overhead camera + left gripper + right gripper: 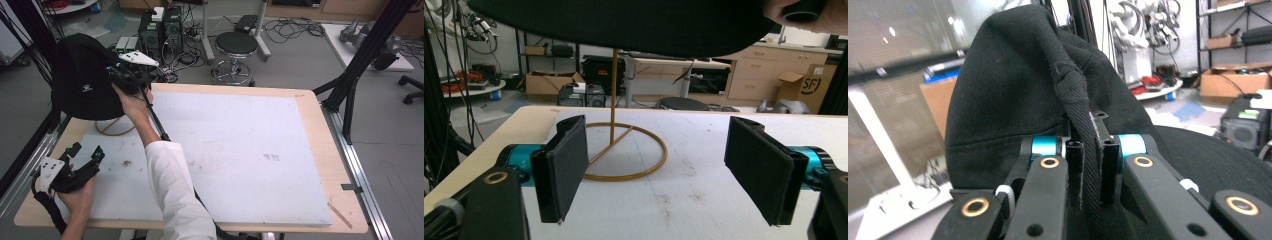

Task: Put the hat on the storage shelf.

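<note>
At the upper left of the high view, a black hat point(82, 77) is held by a pinched fold of its cloth in the closed right tool point(131, 75), apparently so it can be settled over the gold wire stand point(616, 145) on the bench point(310, 107). The left tool point(85, 156) is kept wide open and empty at the lower left, aimed at the stand's ring base, probably to be ready to steady it.

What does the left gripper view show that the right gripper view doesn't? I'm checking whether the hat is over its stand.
Left gripper view: the gold wire stand, ring base on the white mat, rod rising under the hat, between the left gripper's open jaws. Right gripper view: the right gripper shut on the hat's fabric. Both: the black hat.
</note>
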